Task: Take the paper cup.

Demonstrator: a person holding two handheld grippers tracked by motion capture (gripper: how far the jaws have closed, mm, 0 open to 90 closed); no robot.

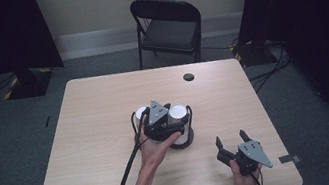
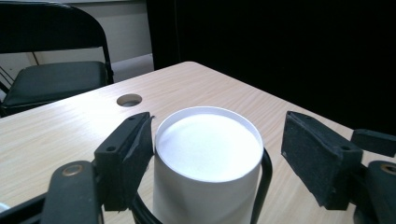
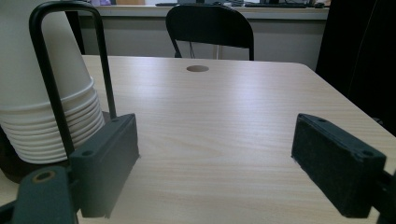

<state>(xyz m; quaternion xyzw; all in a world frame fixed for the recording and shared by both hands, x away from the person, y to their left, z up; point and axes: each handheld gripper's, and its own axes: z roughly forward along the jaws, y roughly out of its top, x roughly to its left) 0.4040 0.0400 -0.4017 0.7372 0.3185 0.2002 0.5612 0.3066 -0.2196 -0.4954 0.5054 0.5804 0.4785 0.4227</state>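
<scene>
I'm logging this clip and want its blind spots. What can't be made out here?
- High view: the left tongs and hand cover most of the cup stack and its black holder.
- Left gripper view: the bottom edge cuts off the stack's lower part.
- Right gripper view: the left edge cuts the stack; cup count unclear.

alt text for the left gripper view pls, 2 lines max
An upside-down white paper cup stands between the left gripper's open black jaws, the left jaw at its rim, the right apart. Behind it are the wooden table with its round hole and a black folding chair.
</scene>
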